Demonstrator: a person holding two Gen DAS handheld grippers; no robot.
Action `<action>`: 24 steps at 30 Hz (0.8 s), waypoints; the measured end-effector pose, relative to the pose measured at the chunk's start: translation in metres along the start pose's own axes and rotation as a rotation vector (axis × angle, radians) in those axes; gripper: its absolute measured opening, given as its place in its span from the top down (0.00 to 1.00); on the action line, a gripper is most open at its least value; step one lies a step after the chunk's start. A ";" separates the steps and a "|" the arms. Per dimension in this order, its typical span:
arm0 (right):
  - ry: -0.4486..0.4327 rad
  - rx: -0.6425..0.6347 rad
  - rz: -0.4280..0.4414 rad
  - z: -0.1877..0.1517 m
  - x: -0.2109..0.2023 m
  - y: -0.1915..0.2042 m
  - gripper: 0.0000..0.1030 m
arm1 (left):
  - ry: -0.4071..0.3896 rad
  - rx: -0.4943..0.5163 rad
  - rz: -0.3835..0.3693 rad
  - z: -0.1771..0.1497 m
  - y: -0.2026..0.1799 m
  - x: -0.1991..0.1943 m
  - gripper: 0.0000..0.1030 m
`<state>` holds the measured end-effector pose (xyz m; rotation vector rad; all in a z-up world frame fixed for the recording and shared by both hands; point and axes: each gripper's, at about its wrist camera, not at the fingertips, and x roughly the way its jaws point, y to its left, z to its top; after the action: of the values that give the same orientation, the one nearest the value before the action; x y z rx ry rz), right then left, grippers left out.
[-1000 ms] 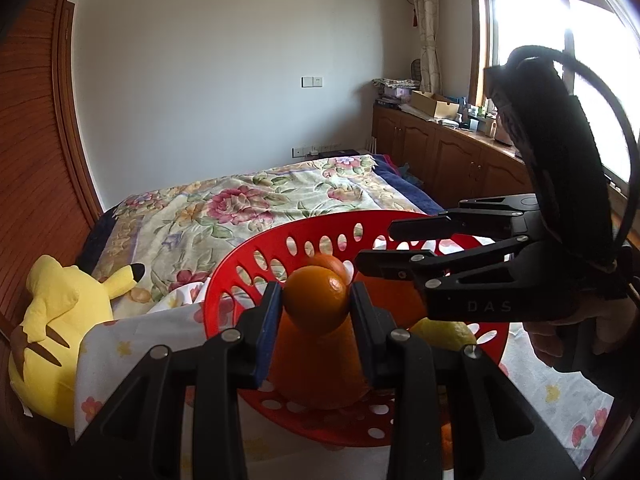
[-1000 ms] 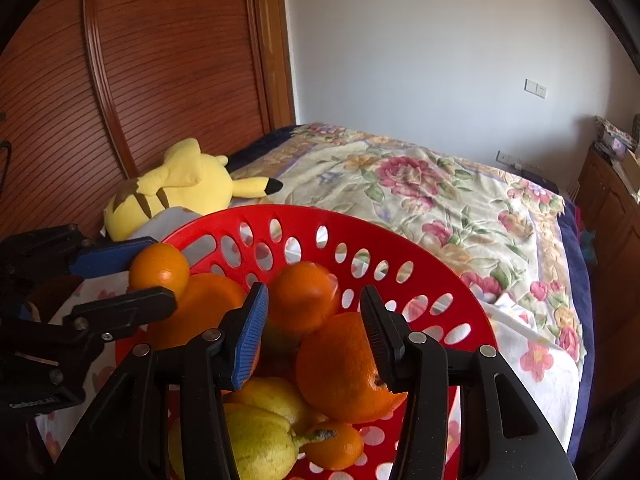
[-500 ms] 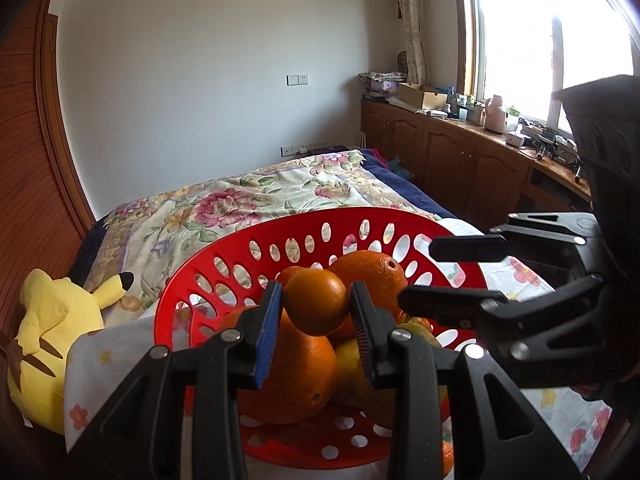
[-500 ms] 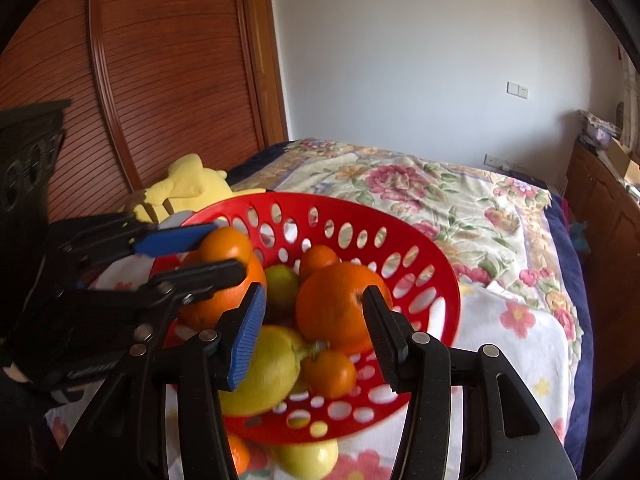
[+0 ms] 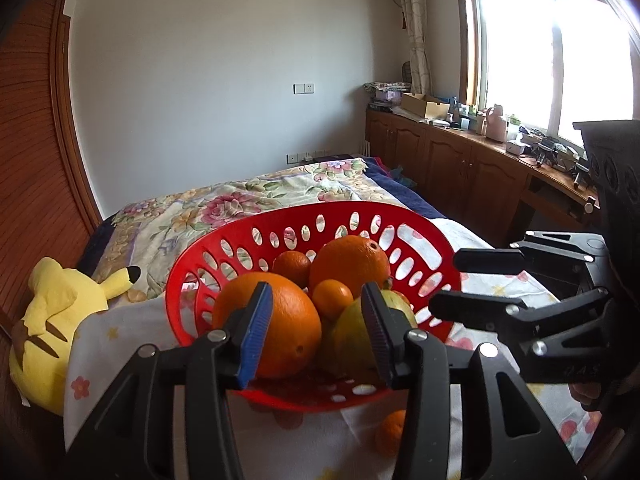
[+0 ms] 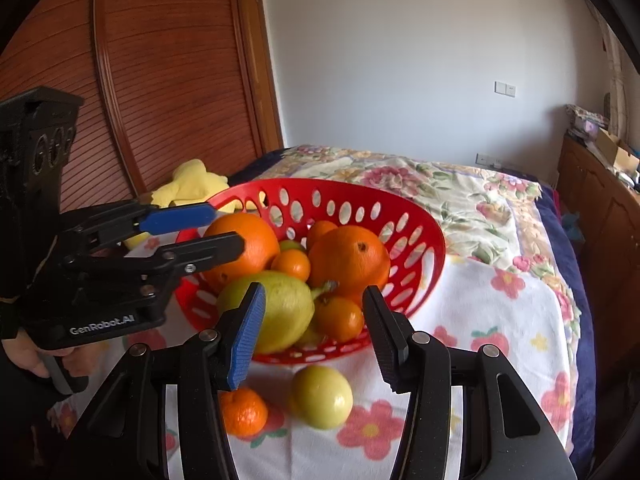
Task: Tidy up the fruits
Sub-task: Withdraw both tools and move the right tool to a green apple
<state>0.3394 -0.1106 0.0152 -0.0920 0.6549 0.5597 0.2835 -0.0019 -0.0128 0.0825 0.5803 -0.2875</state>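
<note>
A red perforated basket (image 5: 400,224) (image 6: 400,208) holds several oranges, small tangerines and yellow-green pears. My left gripper (image 5: 316,332) is open and empty, just in front of the basket; it shows from the side in the right wrist view (image 6: 224,232). A small tangerine (image 5: 331,299) (image 6: 291,264) lies on top of the pile. My right gripper (image 6: 314,336) is open and empty, in front of the basket; it also shows in the left wrist view (image 5: 472,284). A tangerine (image 6: 243,412) (image 5: 390,432) and a yellow-green fruit (image 6: 322,396) lie loose on the cloth in front of the basket.
The basket stands on a white flowered cloth (image 6: 504,312) over a bed with a floral quilt (image 5: 256,204). A yellow plush toy (image 5: 48,320) lies at the left by a wooden wardrobe (image 6: 168,80). Wooden cabinets (image 5: 460,168) run along the right wall under the window.
My left gripper has opened and let go of the small tangerine, which now lies in the basket. Both grippers have drawn back from the basket.
</note>
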 end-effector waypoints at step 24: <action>-0.019 0.039 -0.048 -0.047 -0.035 0.003 0.50 | 0.042 -0.039 -0.001 -0.080 -0.022 -0.026 0.47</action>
<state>0.2886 -0.1360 -0.0011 -0.0652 0.6435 0.5012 0.2139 -0.0036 -0.0649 0.0508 0.6274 -0.2755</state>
